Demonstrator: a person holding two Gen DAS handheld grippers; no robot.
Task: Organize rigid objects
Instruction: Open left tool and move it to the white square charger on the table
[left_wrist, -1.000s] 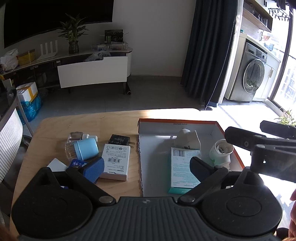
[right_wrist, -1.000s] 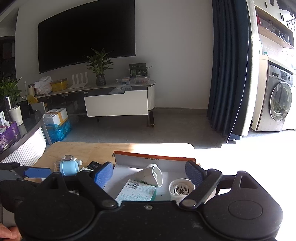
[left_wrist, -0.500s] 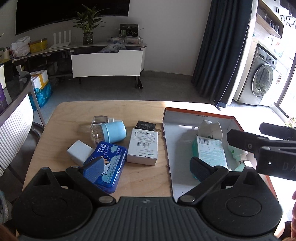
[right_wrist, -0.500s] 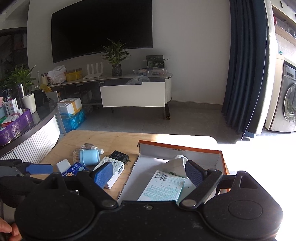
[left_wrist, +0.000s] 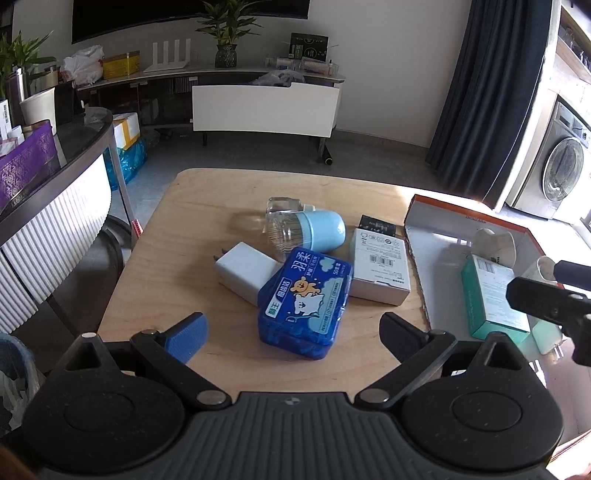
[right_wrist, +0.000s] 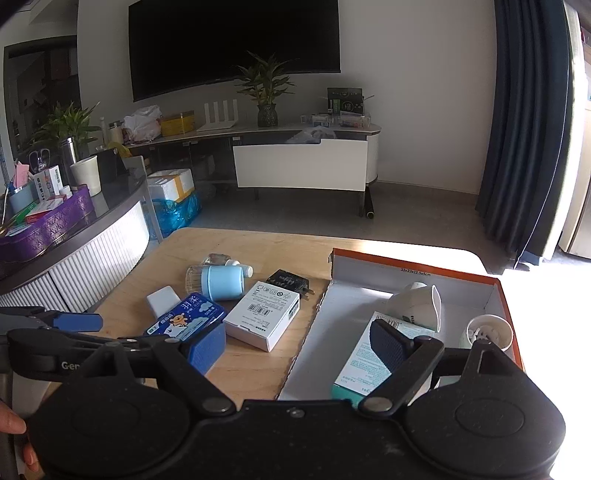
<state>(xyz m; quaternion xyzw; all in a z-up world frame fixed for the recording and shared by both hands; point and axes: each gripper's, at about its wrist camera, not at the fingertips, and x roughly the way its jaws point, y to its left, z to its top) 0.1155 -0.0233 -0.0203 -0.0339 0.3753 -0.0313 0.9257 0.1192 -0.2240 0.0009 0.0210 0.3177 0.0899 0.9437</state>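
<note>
Left wrist view: left gripper (left_wrist: 291, 326) spread wide above the blue box (left_wrist: 304, 301); right gripper (right_wrist: 297, 341) spread too, empty.

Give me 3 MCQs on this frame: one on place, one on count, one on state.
1. Where does the teal box lie?
A. in the orange-rimmed tray
B. on the bare table
C. on the floor

2. How many items are in the tray?
A. one
B. three
C. five

3. How is the left gripper?
A. shut on the blue pack
B. open, holding nothing
C. shut on nothing

Answers:
1 A, the box rests on the tray's white floor.
2 B, the teal box, a tipped white cup and a round white container.
3 B, its fingers stand wide apart with the blue pack lying free on the table.
</note>
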